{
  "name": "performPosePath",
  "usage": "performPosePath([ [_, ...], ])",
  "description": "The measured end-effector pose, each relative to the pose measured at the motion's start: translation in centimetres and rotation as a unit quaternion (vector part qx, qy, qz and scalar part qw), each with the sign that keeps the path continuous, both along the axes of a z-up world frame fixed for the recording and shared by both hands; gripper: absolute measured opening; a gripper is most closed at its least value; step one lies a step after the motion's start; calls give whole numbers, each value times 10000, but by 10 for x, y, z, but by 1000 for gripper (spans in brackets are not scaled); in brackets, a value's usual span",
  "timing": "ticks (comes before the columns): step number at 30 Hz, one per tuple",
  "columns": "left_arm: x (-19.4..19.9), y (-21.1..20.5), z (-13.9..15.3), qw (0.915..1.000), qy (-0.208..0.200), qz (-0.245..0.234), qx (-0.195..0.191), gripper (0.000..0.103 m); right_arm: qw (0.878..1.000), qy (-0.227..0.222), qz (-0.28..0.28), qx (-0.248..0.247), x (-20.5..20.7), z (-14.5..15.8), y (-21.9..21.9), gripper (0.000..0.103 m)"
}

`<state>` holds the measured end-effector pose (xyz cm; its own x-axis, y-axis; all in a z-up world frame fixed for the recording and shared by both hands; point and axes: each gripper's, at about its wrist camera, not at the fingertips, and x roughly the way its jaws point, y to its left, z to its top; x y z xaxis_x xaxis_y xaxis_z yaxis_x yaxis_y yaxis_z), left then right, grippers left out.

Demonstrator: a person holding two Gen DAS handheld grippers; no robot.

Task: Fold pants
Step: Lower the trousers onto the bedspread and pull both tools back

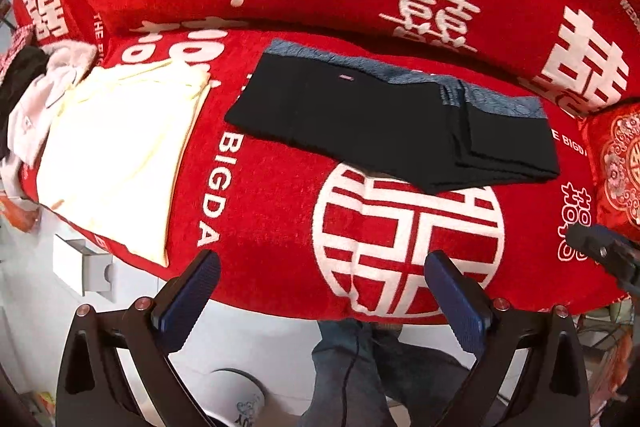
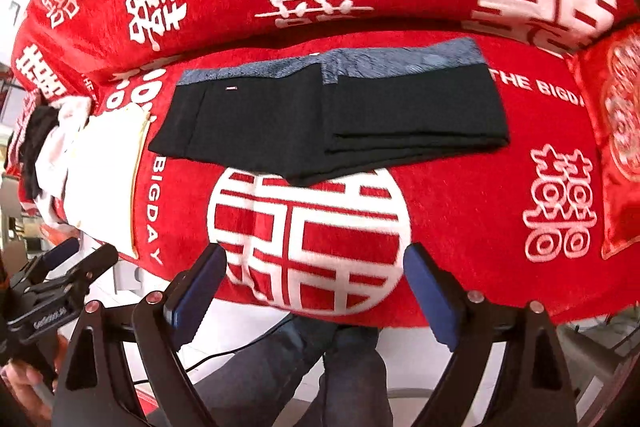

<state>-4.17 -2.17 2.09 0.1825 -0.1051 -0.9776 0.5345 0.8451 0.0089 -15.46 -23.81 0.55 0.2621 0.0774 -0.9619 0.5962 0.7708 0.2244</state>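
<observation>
The main risk now looks like disturbing a finished fold: if either gripper dips back and a finger snags the stacked edge, the layers could slide apart on the plush red blanket point(image 1: 280, 187). Both the left gripper point(image 1: 322, 301) and the right gripper point(image 2: 316, 293) have their fingers spread wide, pinching nothing. The black pants point(image 2: 320, 115) lie well ahead of both sets of fingertips, folded into a flat stacked rectangle (grey-blue waistband along the far edge), with a cream garment point(image 1: 120, 163) lying off to the left of them.
</observation>
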Motion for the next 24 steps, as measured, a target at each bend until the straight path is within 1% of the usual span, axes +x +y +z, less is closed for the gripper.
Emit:
performPosePath([
  [3,-10,-4,8,9999,-98,-30,29,102,9999,-22,40,-110,-18,11,3,92],
  [7,-16,-5,16,9999,-143,-31,27,102,9996,92,132,-225,-31,18,4,92],
  [10,-11,-5,16,10000,-47,-13,-6,102,9995,147,93,-253,-33,20,4,92],
  [12,-3,-6,14,10000,-32,-87,30,102,9996,156,13,-246,-30,20,3,92],
  [14,7,-6,13,9998,-51,-164,73,102,9995,187,-86,-222,-21,17,2,92],
  [17,32,-3,10,9995,-61,-273,178,102,9992,256,-169,-236,1,11,6,92],
  [19,52,1,9,9993,-61,-306,204,102,9992,292,-232,-165,22,8,12,92],
  [24,99,5,2,9983,-11,-477,343,102,9993,335,-132,-136,78,4,29,92],
])
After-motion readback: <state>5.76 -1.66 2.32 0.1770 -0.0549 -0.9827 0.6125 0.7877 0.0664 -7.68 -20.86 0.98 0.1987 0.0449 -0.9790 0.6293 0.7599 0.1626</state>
